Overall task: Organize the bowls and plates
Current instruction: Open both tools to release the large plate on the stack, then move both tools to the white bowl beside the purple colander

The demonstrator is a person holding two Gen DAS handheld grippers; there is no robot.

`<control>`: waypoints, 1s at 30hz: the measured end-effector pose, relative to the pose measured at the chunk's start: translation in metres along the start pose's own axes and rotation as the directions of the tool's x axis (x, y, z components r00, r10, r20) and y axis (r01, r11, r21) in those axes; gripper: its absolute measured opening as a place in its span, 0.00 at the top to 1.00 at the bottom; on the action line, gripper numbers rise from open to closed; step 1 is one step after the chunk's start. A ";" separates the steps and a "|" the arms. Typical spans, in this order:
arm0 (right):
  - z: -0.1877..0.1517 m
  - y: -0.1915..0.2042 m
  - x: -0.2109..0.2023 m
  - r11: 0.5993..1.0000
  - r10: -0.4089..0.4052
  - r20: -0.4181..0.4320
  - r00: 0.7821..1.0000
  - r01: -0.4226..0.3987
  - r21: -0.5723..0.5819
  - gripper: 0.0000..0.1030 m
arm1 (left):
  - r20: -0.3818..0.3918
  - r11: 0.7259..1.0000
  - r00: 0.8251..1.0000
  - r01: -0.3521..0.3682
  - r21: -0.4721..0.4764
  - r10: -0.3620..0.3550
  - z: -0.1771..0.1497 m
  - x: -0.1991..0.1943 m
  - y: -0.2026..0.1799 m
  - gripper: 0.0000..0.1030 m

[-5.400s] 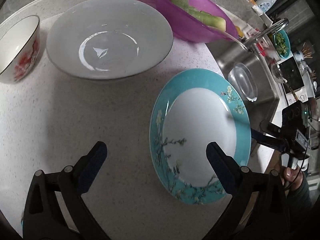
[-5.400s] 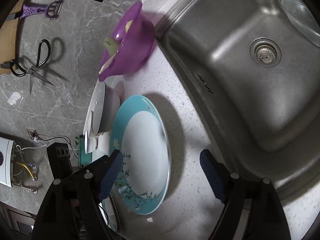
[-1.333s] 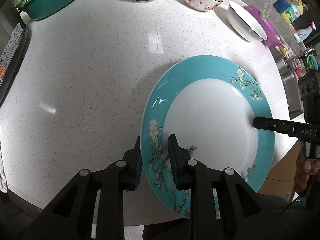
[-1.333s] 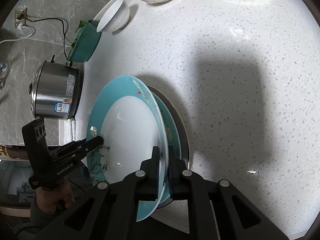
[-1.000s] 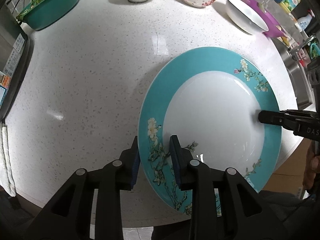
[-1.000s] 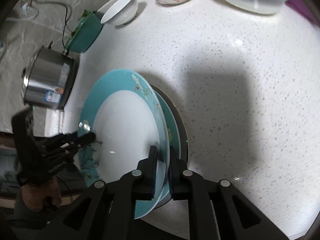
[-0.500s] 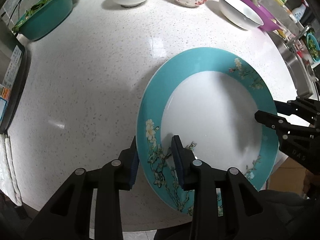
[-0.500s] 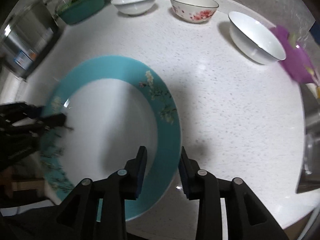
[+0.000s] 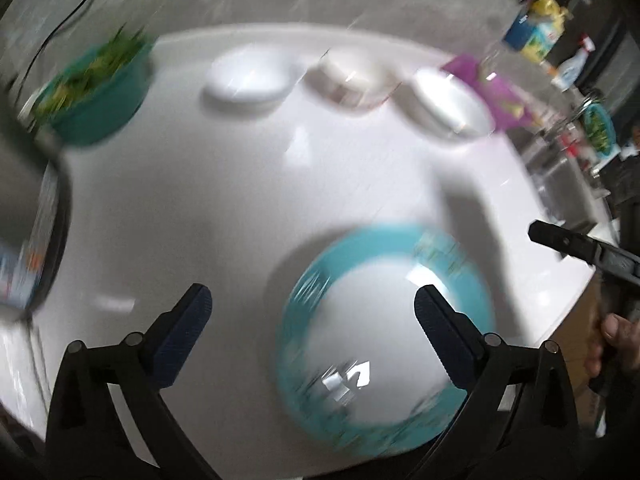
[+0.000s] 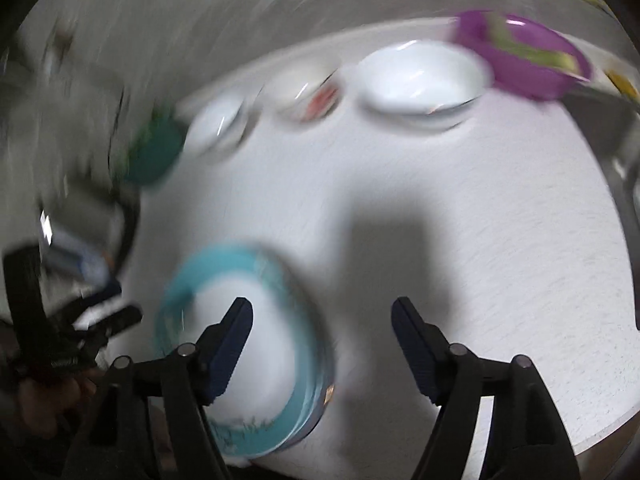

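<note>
Both views are smeared by motion. The teal-rimmed plate [image 9: 384, 320] lies on a stack of plates near the front edge of the white counter [image 9: 240, 208]. My left gripper [image 9: 312, 300] hangs above it, jaws opening wide, and its pads touch nothing. In the right wrist view, the plate [image 10: 276, 368] sits low left under my right gripper [image 10: 324, 312], whose jaws are also opening and hold nothing. Each gripper shows in the other's view: the right gripper [image 9: 560, 240] and the left gripper [image 10: 100, 324]. A white bowl [image 9: 250, 76], a floral bowl [image 9: 352, 80] and a second white bowl [image 9: 448, 100] line the back.
A teal dish of greens [image 9: 96, 92] stands back left and a purple bowl [image 10: 520, 56] back right. A steel pot [image 9: 28, 240] stands at the left edge, the sink [image 10: 624, 168] at the far right. Bare counter lies between the plates and the bowls.
Both grippers have let go of the teal plate's rim, opened wide and lifted away. The plate stays on the stack.
</note>
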State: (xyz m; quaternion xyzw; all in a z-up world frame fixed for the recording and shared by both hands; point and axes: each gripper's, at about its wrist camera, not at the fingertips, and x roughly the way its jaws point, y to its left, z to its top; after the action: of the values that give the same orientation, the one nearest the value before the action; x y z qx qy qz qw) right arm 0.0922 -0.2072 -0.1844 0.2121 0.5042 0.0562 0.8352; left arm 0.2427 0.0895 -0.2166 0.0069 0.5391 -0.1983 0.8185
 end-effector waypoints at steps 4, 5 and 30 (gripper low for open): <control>0.043 -0.063 -0.026 0.985 0.032 0.089 0.995 -0.047 0.167 0.18 | 0.032 0.997 0.996 0.080 0.012 -0.080 0.061 0.013 -0.040 0.00; 0.060 -0.086 -0.030 0.974 0.041 0.117 0.992 -0.065 0.217 0.18 | 0.034 0.995 0.995 0.097 0.016 -0.098 0.077 0.020 -0.052 0.00; 0.177 -0.176 0.065 0.977 0.055 -0.101 0.993 -0.033 0.210 0.33 | -0.165 0.997 0.986 -0.028 -0.072 0.016 0.236 0.216 -0.153 0.03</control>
State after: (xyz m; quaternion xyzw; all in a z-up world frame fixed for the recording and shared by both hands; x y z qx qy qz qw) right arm 0.2554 -0.3985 -0.2386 0.3061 0.5463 0.0331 0.7790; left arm 0.4730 -0.1732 -0.2782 -0.0010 0.6116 -0.1680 0.7731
